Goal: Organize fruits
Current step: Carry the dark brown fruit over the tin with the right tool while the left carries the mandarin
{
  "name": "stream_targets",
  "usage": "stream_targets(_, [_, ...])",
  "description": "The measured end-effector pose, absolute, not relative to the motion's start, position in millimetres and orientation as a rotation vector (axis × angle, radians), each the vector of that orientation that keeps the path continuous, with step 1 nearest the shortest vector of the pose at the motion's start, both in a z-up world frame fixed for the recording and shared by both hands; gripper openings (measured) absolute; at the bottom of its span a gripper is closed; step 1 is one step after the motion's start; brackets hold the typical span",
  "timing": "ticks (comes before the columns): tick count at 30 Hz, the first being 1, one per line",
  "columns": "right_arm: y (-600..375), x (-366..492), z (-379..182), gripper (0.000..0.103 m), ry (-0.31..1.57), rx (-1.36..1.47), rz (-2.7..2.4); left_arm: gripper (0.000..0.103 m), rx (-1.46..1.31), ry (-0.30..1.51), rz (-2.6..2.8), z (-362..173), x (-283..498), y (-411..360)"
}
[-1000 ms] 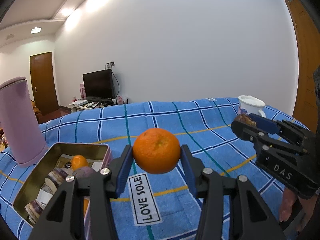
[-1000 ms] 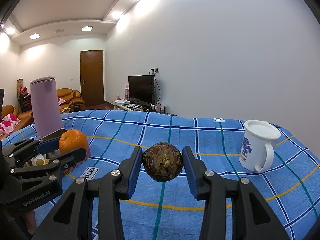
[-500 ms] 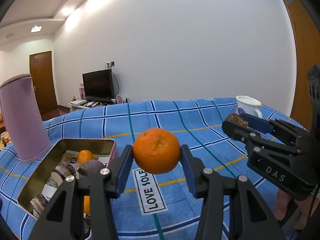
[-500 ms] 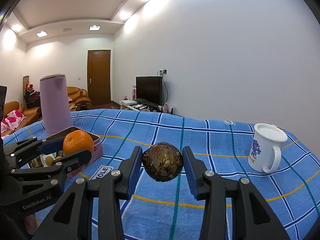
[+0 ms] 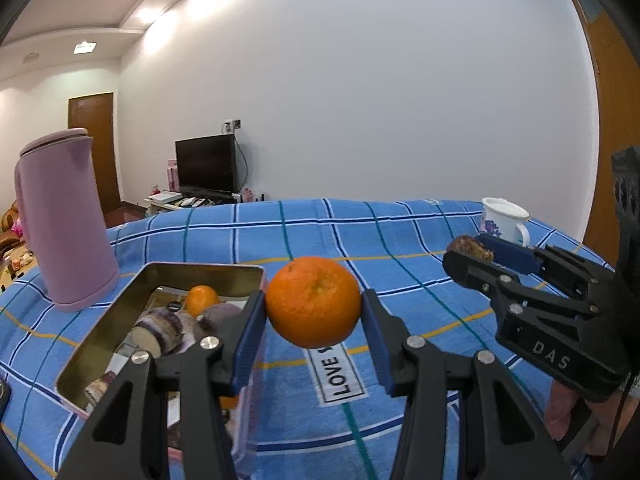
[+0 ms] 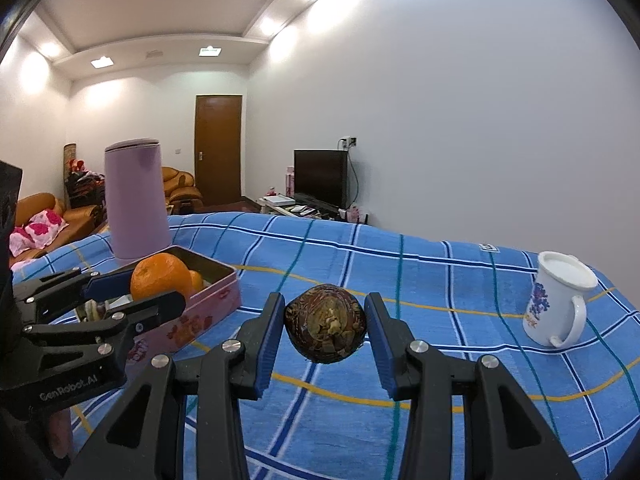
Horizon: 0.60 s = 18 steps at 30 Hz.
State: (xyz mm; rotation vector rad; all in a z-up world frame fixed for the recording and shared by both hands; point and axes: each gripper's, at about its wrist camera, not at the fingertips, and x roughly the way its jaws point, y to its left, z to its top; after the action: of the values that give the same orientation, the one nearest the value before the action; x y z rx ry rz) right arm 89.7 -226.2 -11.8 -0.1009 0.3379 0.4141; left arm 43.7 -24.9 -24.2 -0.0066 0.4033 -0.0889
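Note:
My left gripper (image 5: 314,312) is shut on an orange (image 5: 313,301) and holds it in the air just right of an open pink tin (image 5: 102,344). The tin holds a small orange fruit (image 5: 202,298) and several purplish items. My right gripper (image 6: 325,330) is shut on a dark brown wrinkled fruit (image 6: 325,329), above the blue checked cloth (image 6: 420,280). In the right wrist view the left gripper (image 6: 156,292) with its orange (image 6: 161,276) sits over the tin (image 6: 192,320). In the left wrist view the right gripper (image 5: 476,252) shows at the right, the brown fruit (image 5: 466,246) at its tip.
A tall lilac jug (image 5: 66,220) stands behind the tin at the left. A white mug (image 6: 558,300) with a printed pattern stands at the right of the cloth. A "LOVE SOLE" label (image 5: 340,370) lies on the cloth. A person's fingers (image 5: 560,412) show at lower right.
Both grippers have shifted sideways with their fruit still held. The tin and jug now sit more toward the middle of both views, and the mug has slid rightward.

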Motion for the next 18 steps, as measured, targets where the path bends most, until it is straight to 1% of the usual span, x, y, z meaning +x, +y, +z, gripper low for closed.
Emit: stream_targets(18, [-184.2, 83.6, -14.3, 0.043, 0.352, -0.137, 0.494, 0.05, -0.011, 0.391, -0.035, -24.7, 31.2, 6.9])
